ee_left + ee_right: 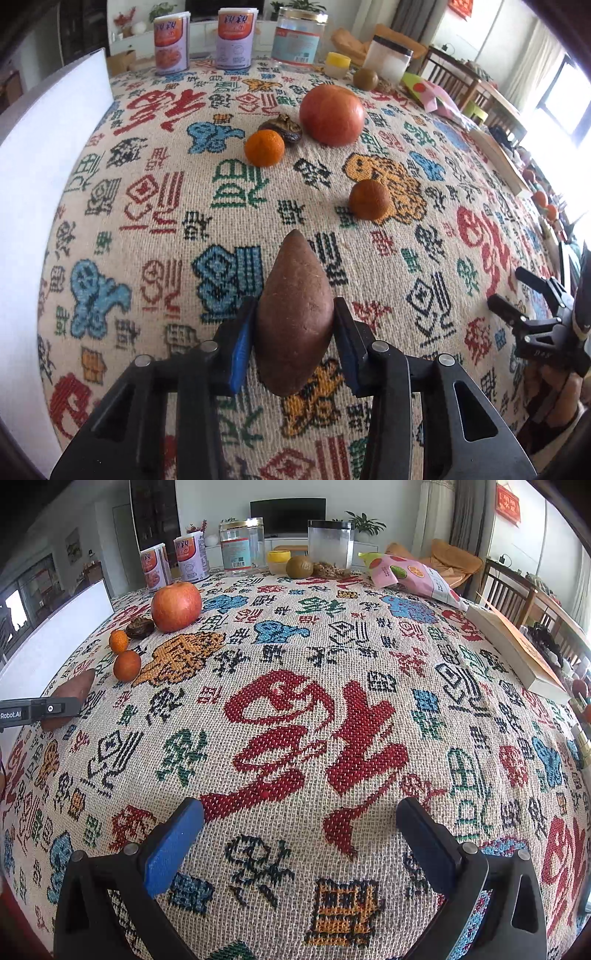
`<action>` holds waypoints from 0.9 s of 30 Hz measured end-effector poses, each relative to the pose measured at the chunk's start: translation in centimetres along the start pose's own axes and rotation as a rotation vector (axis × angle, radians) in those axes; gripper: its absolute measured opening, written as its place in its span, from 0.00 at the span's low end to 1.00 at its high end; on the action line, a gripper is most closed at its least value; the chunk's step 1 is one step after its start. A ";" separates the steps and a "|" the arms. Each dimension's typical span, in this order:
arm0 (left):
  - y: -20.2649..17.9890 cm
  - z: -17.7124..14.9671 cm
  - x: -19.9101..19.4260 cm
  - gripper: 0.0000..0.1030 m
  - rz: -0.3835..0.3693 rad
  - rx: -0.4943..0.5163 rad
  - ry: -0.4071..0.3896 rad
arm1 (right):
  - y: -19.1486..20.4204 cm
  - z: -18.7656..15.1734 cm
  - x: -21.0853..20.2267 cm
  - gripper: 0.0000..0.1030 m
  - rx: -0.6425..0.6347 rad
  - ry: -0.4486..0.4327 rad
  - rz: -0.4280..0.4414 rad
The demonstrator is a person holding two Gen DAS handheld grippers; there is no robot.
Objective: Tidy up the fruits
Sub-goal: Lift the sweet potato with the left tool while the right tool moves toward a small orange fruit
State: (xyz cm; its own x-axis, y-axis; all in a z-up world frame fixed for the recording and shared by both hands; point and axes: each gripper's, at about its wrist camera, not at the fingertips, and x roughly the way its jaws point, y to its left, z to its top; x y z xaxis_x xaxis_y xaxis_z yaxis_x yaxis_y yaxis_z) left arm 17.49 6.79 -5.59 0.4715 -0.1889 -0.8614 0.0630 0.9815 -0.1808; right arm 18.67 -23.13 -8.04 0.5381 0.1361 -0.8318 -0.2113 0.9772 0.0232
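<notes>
A brown sweet potato (295,317) is gripped between the blue pads of the left tool (295,332), just above the patterned bench (147,206). The right tool (299,834) is held wide open with nothing in it. Farther along the bench (grouped closely) an apple (331,114) and two tangerines (264,148) (369,199) are seen.

The tabletop (369,701) carried a patterned woven cloth (303,746). On it lay an apple (176,606), two oranges (127,665) (119,641), a dark dried fruit (139,627), two cans (171,42), jars, a snack bag (410,576) and a book (517,653).
</notes>
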 end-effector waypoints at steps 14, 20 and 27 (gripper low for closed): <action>-0.8 -5.5 -1.8 0.71 0.114 0.005 -0.118 | 0.0 0.0 0.0 1.00 0.000 0.000 0.000; -1.0 -6.3 -2.1 0.71 0.141 0.032 -0.134 | 0.0 0.0 0.0 1.00 0.000 0.000 0.000; -0.8 -5.8 -2.5 0.39 0.103 -0.011 -0.115 | 0.0 0.0 0.0 1.00 0.000 0.000 0.001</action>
State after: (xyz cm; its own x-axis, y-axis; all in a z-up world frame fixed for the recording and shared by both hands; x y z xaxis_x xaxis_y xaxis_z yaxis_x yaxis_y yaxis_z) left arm 11.14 6.27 -5.99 0.5727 -0.0819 -0.8156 -0.0003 0.9950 -0.1002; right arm 18.67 -23.15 -8.04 0.5375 0.1370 -0.8320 -0.2115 0.9771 0.0243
